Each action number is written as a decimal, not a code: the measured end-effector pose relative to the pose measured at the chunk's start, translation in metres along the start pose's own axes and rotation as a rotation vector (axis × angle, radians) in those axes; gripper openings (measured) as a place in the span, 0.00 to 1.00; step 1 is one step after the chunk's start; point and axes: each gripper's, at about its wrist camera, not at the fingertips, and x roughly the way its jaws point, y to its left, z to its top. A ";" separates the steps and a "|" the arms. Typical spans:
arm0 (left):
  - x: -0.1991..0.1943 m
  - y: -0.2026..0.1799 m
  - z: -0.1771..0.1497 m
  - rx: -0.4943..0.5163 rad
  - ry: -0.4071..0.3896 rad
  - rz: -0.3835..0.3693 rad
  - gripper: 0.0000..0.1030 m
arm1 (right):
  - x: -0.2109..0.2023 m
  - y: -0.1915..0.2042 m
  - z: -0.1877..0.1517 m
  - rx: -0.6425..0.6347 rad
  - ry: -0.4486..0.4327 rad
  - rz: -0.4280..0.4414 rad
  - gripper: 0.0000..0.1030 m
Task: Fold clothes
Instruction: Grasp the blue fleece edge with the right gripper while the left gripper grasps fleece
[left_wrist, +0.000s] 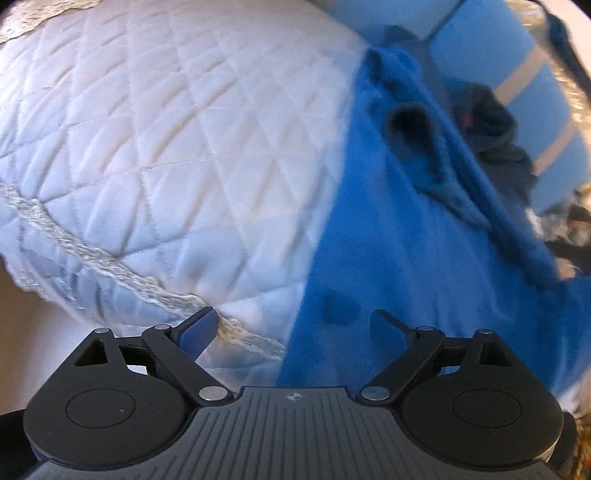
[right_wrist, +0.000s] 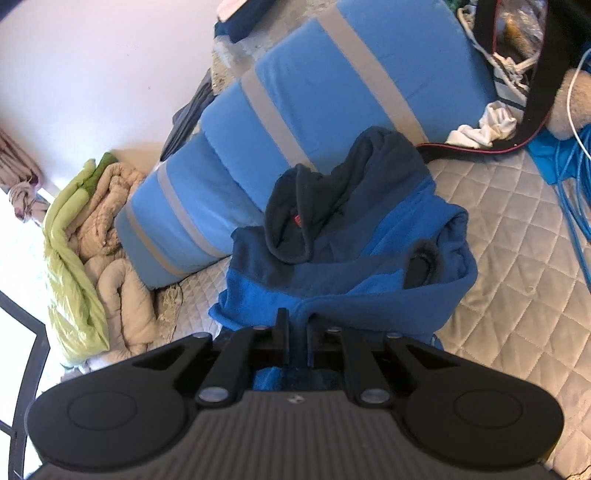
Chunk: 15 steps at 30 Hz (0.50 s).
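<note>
In the left wrist view, the left gripper (left_wrist: 295, 332) hangs with its jaws spread wide and nothing between them. Its left finger is over the white quilted mattress (left_wrist: 155, 129) at the trimmed edge, its right finger over the blue fleece hoodie (left_wrist: 424, 258), which runs from 6 o'clock up to 1 o'clock.

In the right wrist view, a green and beige duvet (right_wrist: 99, 258) is bundled at 9 o'clock, and a folded blue mat with grey stripes (right_wrist: 295, 118) lies at 12 o'clock. The right gripper (right_wrist: 295, 332) is clamped on a fold of the hoodie's (right_wrist: 351, 258) near edge. The dark navy hood (right_wrist: 332, 195) rests against the mat.
</note>
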 end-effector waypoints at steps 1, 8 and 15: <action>0.000 0.005 -0.002 -0.020 0.023 -0.056 0.86 | -0.002 -0.003 0.000 0.009 -0.006 0.000 0.10; 0.021 0.036 -0.006 -0.219 0.162 -0.246 0.70 | -0.013 -0.020 -0.004 0.036 -0.012 0.008 0.10; 0.025 0.052 -0.009 -0.360 0.189 -0.206 0.31 | -0.018 -0.034 -0.009 0.065 -0.019 0.029 0.10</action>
